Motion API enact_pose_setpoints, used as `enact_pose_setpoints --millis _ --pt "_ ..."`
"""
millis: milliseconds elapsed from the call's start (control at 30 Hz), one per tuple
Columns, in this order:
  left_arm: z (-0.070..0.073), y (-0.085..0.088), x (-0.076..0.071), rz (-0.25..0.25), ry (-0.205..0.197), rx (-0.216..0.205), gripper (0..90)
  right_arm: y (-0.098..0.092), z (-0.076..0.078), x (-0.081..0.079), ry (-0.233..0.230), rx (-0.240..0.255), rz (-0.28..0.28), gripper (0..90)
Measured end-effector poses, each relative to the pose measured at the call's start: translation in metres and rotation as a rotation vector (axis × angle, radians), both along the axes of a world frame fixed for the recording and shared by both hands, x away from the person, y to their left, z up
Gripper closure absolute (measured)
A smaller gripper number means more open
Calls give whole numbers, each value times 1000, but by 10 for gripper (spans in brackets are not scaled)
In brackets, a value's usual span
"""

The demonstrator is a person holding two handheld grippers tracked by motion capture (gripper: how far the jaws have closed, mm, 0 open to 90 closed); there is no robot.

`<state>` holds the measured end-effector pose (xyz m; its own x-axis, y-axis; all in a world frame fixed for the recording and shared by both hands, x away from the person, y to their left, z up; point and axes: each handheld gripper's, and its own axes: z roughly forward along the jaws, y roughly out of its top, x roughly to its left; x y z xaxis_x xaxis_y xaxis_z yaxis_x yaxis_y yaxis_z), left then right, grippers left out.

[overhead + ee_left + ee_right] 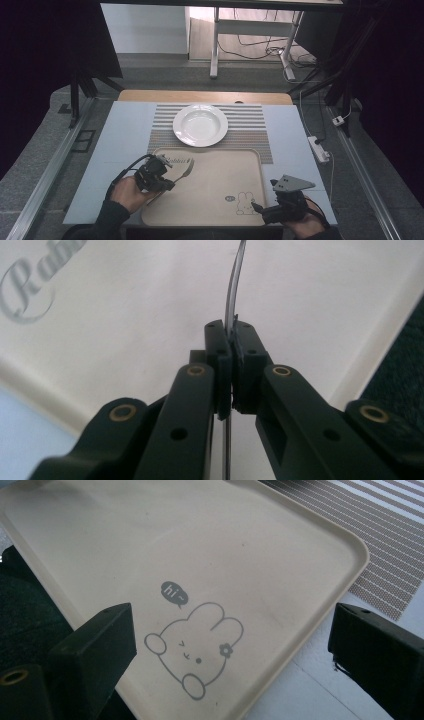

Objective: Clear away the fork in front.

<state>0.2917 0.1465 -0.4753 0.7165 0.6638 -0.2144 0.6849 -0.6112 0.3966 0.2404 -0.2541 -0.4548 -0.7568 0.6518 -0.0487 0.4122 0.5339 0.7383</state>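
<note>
A thin metal utensil (pixel 186 169) hangs over the left part of the beige tray (pixel 215 190), its broad end pointing toward the plate. My left gripper (pixel 167 176) is shut on its handle. In the left gripper view the two jaws (pixel 231 340) pinch the utensil (pixel 235 280) edge-on above the tray (pixel 150 300). My right gripper (pixel 257 206) hovers at the tray's near right corner. Its jaws (pixel 235 625) stand wide open with nothing between them, and below them lies the tray's rabbit drawing (pixel 192 650).
A white deep plate (pixel 200 125) sits on a striped placemat (pixel 250 125) beyond the tray. The pale blue table (pixel 125 130) extends on both sides. A white power strip (pixel 319 149) lies off the table's right edge.
</note>
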Motion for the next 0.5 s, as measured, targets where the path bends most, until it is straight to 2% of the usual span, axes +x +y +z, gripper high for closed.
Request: enact_pose_setpoints --millis 100,200,400,500 --pt "-3 7 0 83 26 -24 874 -4 1 -3 -6 -3 -13 45" --pt "-7 11 -1 144 50 -37 874 -9 1 -5 -8 5 -29 38" --pt "-15 15 0 267 94 -33 873 -17 1 -10 -9 7 -58 33" --pt "-19 15 2 319 107 -15 873 -19 0 -10 -4 4 -61 33"
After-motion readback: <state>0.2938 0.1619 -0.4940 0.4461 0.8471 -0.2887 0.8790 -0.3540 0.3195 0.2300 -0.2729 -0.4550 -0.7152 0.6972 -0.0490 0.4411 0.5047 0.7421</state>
